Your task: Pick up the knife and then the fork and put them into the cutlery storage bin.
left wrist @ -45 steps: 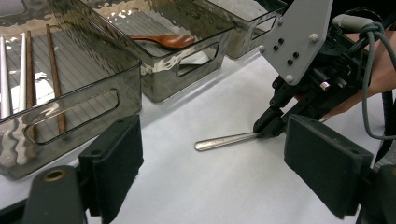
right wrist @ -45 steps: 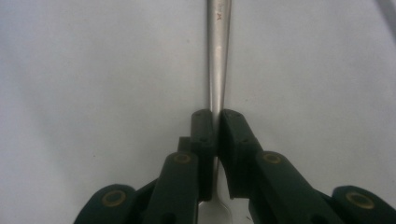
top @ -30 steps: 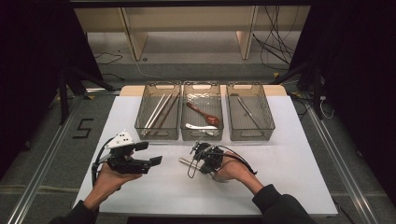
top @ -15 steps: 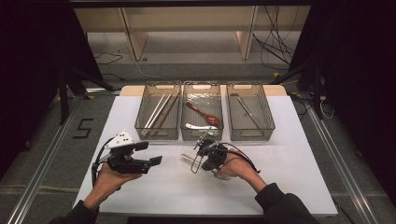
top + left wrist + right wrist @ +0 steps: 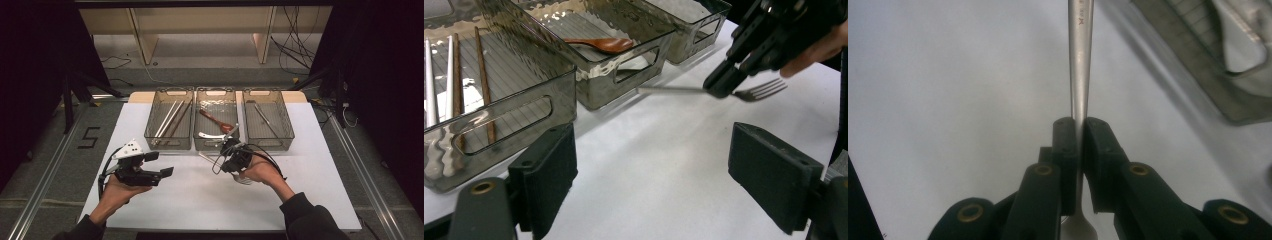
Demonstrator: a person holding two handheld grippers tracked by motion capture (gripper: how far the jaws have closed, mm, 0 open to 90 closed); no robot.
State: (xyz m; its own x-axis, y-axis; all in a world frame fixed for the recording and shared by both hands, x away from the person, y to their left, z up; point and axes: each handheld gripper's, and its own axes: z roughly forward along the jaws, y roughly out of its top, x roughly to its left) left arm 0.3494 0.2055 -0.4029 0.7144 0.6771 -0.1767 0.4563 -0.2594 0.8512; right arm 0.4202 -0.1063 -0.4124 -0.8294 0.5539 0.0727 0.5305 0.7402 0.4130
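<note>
A: What was held at that moment, and where was it?

B: A metal fork (image 5: 711, 90) was clamped between the jaws of the right gripper (image 5: 1079, 125), gripped near the neck, with the tines behind the jaws and the handle pointing out toward the middle bin (image 5: 216, 141). It was seen just in front of that bin's near wall, lifted off the white table (image 5: 200, 200).

A: And the other tool?

B: The left gripper (image 5: 159, 164) was held with its jaws spread wide and nothing between them, well to the left of the middle bin and in front of the left bin (image 5: 169, 140), where chopsticks (image 5: 169, 119) were lying.

A: Which bin was judged the likely target?

B: A brown spoon (image 5: 216, 121) and a white spoon (image 5: 212, 135) were seen in the middle bin, and long thin metal pieces in the right bin (image 5: 267, 142). The right bin was judged the probable home for the fork, though that could not be confirmed.

A: How was the step best to be done?

B: The grip had to be kept firm, since the handle was thin and smooth. The fork was to be raised clear above the near rim, kept roughly level, aligned with the bin's long side, lowered inside, and only then released.
</note>
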